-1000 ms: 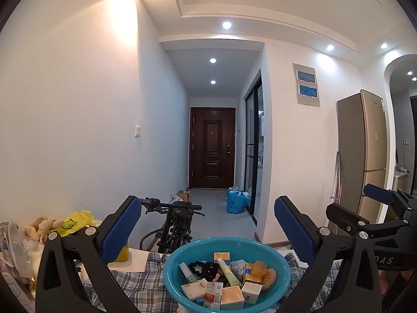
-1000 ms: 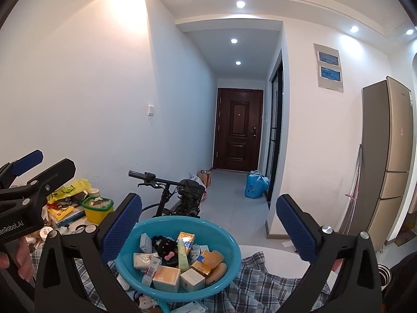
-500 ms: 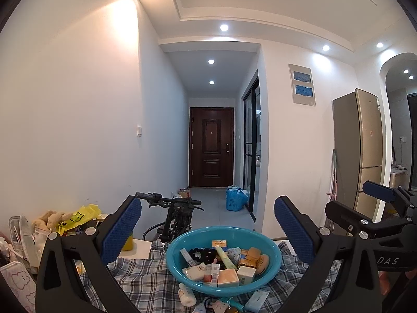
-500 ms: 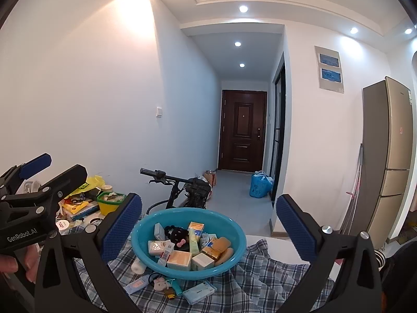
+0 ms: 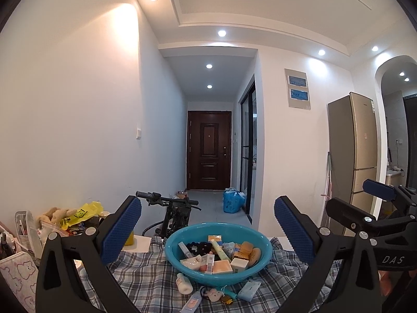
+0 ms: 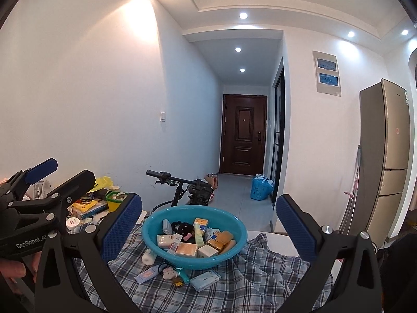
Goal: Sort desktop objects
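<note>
A teal plastic basin (image 5: 179, 263) (image 6: 153, 242) sits on a checked cloth and holds several small boxes, tubes and a black hair tie. In front of it lie a small white bottle (image 5: 183, 284) (image 6: 149, 257), a pale tube (image 6: 146, 274), a plush keychain (image 6: 169, 274) and a light blue pack (image 6: 205, 281). My left gripper (image 5: 207, 228) hangs open above and before the basin, holding nothing. My right gripper (image 6: 208, 225) is open too, also empty, framing the basin. Each gripper shows at the edge of the other's view.
A cluttered pile of bags, a yellow tub (image 6: 116, 200) and books (image 6: 87, 207) fills the table's left side. A pouch with bear prints (image 5: 15, 276) lies at near left. Beyond the table stand a bicycle (image 6: 187, 190), a hallway door and a fridge (image 6: 385, 156).
Both views have pulled back and up from the basin; more of the checked cloth and the loose items in front of it now show. Both grippers stayed open.
</note>
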